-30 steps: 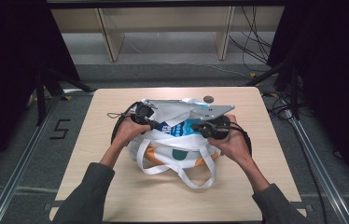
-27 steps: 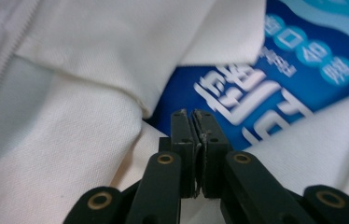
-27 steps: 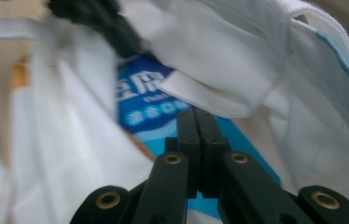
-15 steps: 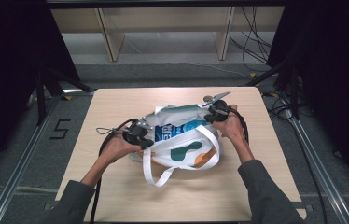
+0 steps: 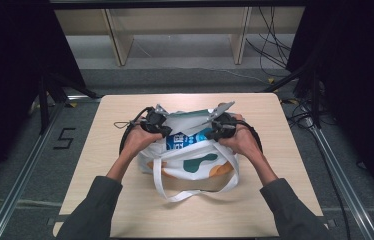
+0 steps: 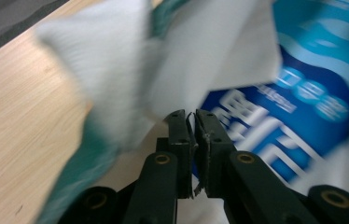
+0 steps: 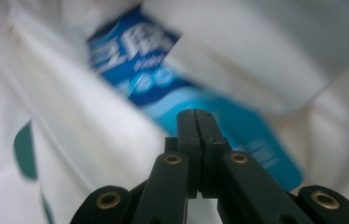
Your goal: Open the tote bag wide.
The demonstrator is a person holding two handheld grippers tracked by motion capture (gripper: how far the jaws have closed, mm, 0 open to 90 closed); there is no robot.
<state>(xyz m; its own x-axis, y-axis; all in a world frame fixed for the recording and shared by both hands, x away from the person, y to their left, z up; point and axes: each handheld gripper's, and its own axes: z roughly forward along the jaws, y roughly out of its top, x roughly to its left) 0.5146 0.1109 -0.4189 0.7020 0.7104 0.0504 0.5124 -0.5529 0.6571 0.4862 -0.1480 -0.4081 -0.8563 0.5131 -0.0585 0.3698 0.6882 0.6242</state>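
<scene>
White fabric of the bag (image 5: 190,162) is pinched at opposite rim edges by the left tongs (image 5: 164,131) and right tongs (image 5: 214,131), the blue packet (image 5: 185,140) lying between them.

Surroundings around the work surface, high view.

Light wooden table (image 5: 125,200) at frame centre, rounded corners, pale grain also at left of the left gripper view (image 6: 18,116). Grey floor (image 5: 25,165) on all sides. Dark "5" marking (image 5: 64,138) on the floor at left, just beside the table's left edge. Metal rails (image 5: 12,200) running diagonally at lower left and lower right (image 5: 347,200). Pale wooden shelving frame (image 5: 175,25) across the top, two uprights reaching the floor. Black cables (image 5: 270,50) hanging and trailing at upper right. Black drapes (image 5: 10,60) at far left and far right (image 5: 360,75). Black stand legs (image 5: 50,95) at left, beside the drape.
</scene>
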